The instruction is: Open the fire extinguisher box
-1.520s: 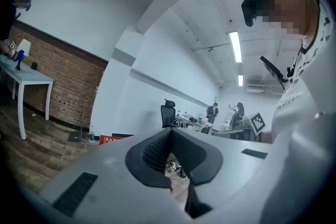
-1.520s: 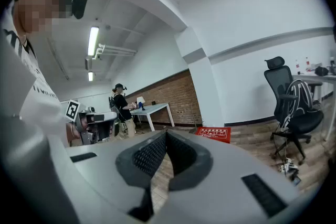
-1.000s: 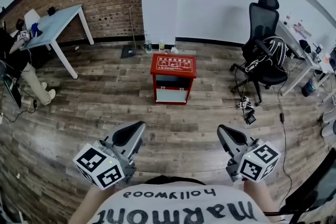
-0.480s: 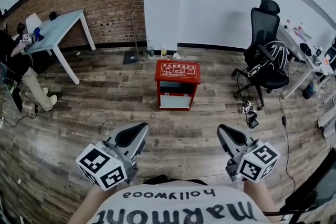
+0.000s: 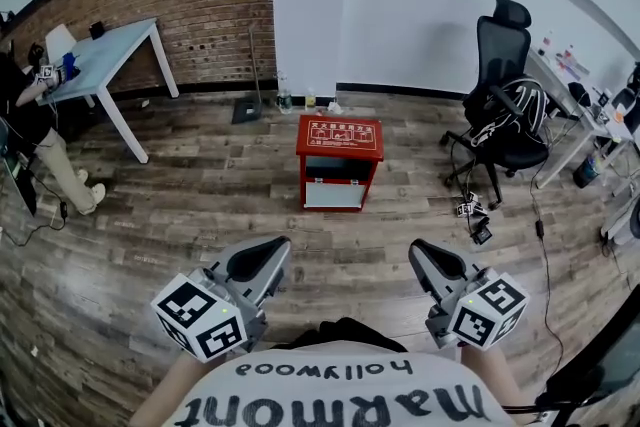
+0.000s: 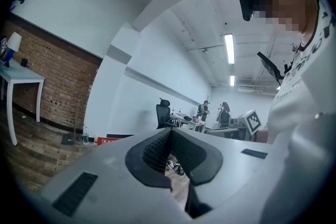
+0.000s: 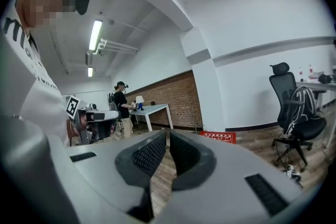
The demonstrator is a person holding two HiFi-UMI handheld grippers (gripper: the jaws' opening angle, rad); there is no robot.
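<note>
The red fire extinguisher box (image 5: 340,162) stands on the wood floor near the white pillar, its lid down and a pale panel on its front. It also shows as a red strip (image 6: 112,140) in the left gripper view and as a red lid (image 7: 218,137) in the right gripper view. My left gripper (image 5: 268,253) and right gripper (image 5: 421,255) are held low and close to my body, well short of the box. Both point toward it, one on each side. The left gripper (image 6: 169,132) has its jaws together with nothing between them. So does the right gripper (image 7: 167,132).
A black office chair (image 5: 505,85) stands right of the box, with small items and cables (image 5: 471,212) on the floor by it. A white table (image 5: 100,55) and a seated person (image 5: 35,130) are at the left. Bottles (image 5: 285,99) and a dustpan (image 5: 245,108) sit by the wall.
The head view has shifted a little, so the box sits slightly lower and further right. Both grippers have edged inward. Their jaws stay together.
</note>
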